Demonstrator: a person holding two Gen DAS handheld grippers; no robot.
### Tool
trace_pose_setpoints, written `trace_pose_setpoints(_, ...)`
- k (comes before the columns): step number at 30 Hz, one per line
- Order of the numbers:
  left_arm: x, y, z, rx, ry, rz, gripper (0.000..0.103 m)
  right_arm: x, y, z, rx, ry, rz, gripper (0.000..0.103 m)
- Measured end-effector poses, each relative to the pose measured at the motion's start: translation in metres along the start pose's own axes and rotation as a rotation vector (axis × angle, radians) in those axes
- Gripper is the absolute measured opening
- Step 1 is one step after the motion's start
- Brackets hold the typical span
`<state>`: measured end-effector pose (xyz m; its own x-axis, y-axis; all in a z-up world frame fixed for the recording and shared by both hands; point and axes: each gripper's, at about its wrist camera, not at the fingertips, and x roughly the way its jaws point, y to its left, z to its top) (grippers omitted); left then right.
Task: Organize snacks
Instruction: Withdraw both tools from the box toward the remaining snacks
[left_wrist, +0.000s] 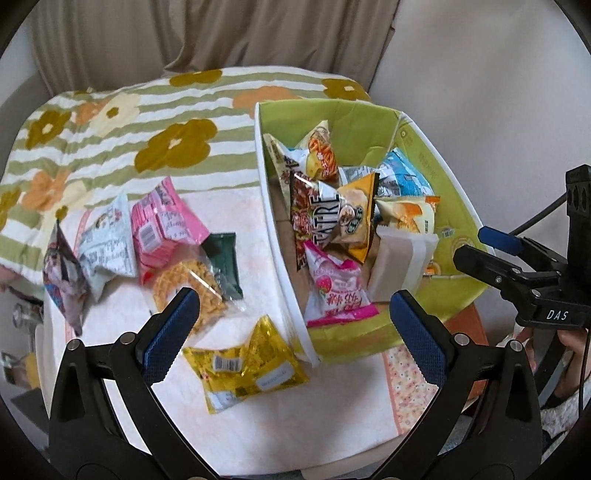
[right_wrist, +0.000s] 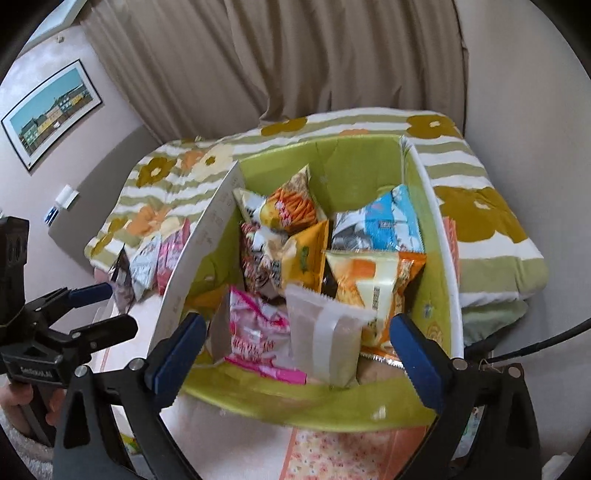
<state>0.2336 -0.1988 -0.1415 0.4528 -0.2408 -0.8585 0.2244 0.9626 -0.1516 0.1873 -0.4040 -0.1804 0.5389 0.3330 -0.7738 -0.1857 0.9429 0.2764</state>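
A green box (left_wrist: 454, 206) with white outer walls holds several snack packets; it also shows in the right wrist view (right_wrist: 317, 406). A pale beige packet (right_wrist: 325, 339) and a pink strawberry packet (left_wrist: 338, 291) lie near its front. My left gripper (left_wrist: 295, 332) is open and empty above a yellow packet (left_wrist: 243, 365) on the table. Loose packets lie left of the box: a waffle snack (left_wrist: 192, 288), a pink pack (left_wrist: 162, 225), a white pack (left_wrist: 107, 247). My right gripper (right_wrist: 297, 350) is open and empty over the box's front edge.
A striped flower blanket (left_wrist: 110, 129) lies behind the snacks. Beige curtains (right_wrist: 295, 55) hang at the back. A framed picture (right_wrist: 51, 114) hangs on the left wall. The table has a pale floral cloth (left_wrist: 410, 387).
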Motion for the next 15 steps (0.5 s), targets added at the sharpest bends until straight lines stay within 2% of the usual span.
trace_pose_setpoints(8,-0.021,0.012,-0.029,-0.027,-0.015,0.085,0.102,-0.003,0.018,-0.001,-0.053,-0.019,0.098,0.099)
trace_pose_setpoints(15,-0.032,0.046,-0.045,-0.088,-0.025,0.115,0.102,-0.005,0.041,0.003,-0.082,-0.032,0.126,0.099)
